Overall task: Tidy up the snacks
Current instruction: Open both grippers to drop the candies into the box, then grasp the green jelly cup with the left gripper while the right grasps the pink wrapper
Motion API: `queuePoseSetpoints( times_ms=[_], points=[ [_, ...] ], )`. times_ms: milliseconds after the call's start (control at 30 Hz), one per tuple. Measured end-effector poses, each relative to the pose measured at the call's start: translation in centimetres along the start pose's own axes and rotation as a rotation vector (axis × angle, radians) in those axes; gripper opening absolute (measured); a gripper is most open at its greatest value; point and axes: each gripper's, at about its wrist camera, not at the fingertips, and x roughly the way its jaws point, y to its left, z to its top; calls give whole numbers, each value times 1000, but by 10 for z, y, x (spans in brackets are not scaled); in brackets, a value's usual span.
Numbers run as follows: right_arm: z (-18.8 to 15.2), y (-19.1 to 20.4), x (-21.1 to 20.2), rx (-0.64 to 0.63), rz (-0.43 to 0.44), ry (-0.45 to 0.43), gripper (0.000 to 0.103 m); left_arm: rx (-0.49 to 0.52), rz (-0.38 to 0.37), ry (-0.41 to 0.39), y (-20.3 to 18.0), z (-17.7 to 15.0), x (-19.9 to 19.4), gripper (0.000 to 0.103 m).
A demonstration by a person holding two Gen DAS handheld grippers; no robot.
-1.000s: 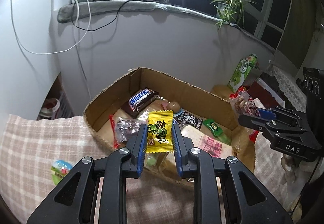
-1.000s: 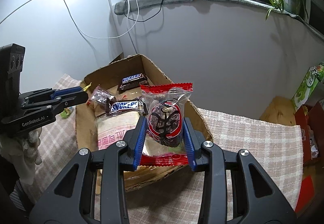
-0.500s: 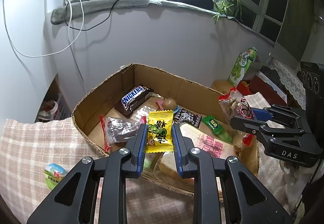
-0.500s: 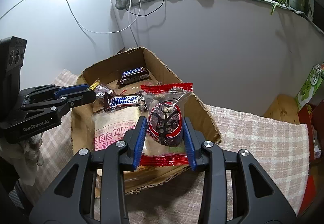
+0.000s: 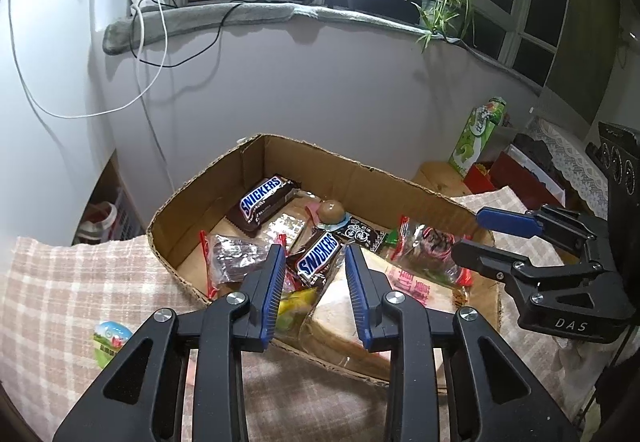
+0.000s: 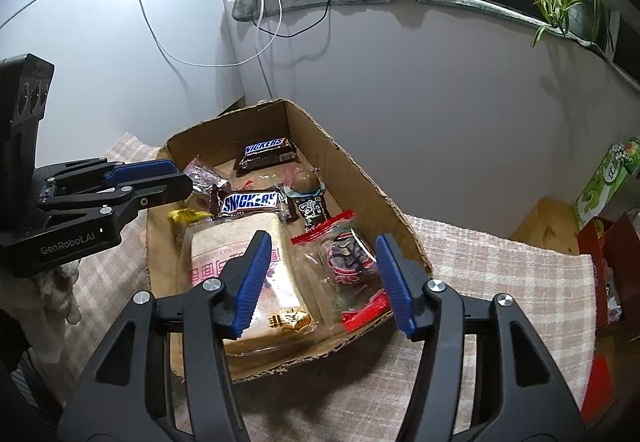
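A cardboard box (image 5: pixel 360 170) (image 6: pixel 352 166) on the checked cloth holds Snickers bars (image 5: pixel 262 198) (image 6: pixel 250 201), a wrapped bread loaf (image 6: pixel 248 262) and other packets. My left gripper (image 5: pixel 316 266) stands open over the box's near edge; the yellow candy (image 5: pixel 296 300) lies blurred below it inside the box. My right gripper (image 6: pixel 320 258) is open too, and the red-edged clear packet (image 6: pixel 348 262) (image 5: pixel 428 254) lies in the box beneath it. Each gripper shows in the other's view, the right gripper (image 5: pixel 480 238) and the left gripper (image 6: pixel 176 178), both open.
A small round green-and-white snack (image 5: pixel 112 336) lies on the cloth left of the box. A green carton (image 5: pixel 478 134) (image 6: pixel 608 178) and red boxes (image 5: pixel 516 178) stand at the right. The white wall (image 5: pixel 320 90) rises just behind the box.
Both grippers opened. The yellow candy dropped from the left one and the red-edged packet from the right one; both now lie in the box.
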Motion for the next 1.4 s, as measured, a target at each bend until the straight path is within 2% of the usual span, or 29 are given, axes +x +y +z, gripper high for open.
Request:
queuePoseSetpoints(
  times_ms=[400,733,800,833,900,1067,1400],
  points=[
    [-3,12,-22,-8,-12,-13,57,-2,-1,-32,-1,-1,-25,29],
    [-13,44,-58,-12,7,-52,58,-11,5,-65,8,-13,-62,29],
    [-17,54,-65,-11,20,-60,59,-22,14,-73,17,-19,-74,30],
    [-20,59,-68,-12,28,-63,61,-28,17,-75,20,-21,-77,34],
    [-24,70,-73,-14,41,-69,67,-53,30,-81,34,-27,-88,36],
    [-38,105,-75,-36,94,-57,67,-99,64,-82,66,-42,-107,36],
    [-45,167,-32,-107,173,5,67,-198,113,-58,128,-71,-122,36]
  ],
)
